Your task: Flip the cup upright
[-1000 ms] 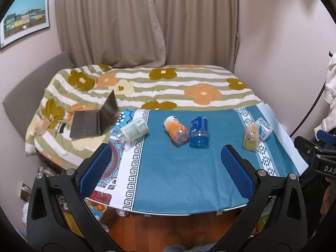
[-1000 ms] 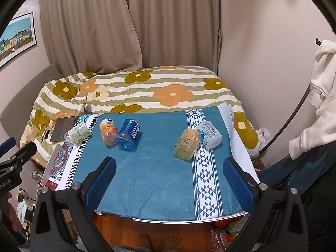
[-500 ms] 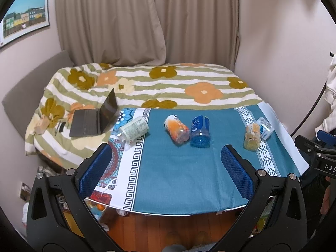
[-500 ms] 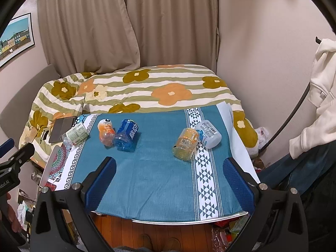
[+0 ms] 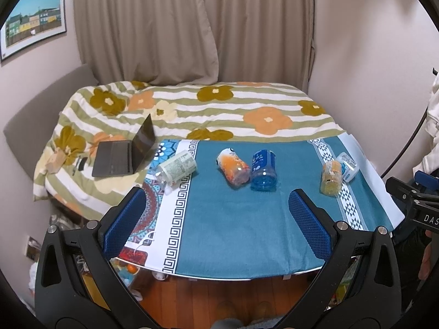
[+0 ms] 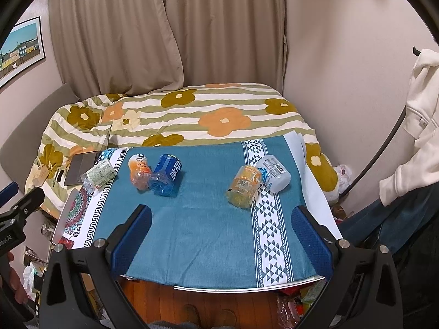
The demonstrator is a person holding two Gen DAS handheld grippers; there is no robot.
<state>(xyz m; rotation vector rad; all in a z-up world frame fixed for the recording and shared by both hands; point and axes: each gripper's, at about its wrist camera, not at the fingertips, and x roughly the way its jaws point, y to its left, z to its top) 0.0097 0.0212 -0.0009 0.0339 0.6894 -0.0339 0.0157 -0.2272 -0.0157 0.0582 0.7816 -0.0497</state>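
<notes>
Five cups lie tipped on the teal cloth (image 6: 208, 227), none upright yet. Right gripper (image 6: 222, 235) hangs empty, jaws spread wide, short of the near table edge. Yellow cup (image 6: 243, 186) sits at its 12 o'clock, long axis running 1 to 7, mouth toward us, white cup (image 6: 274, 173) touching at 2. Left gripper (image 5: 216, 224) is also wide open, with the blue cup (image 5: 263, 170) and orange cup (image 5: 233, 166) at 12, green cup (image 5: 177, 166) at 11. Right looks nearer the yellow one. Bed (image 6: 192, 109) behind, curtains beyond.
</notes>
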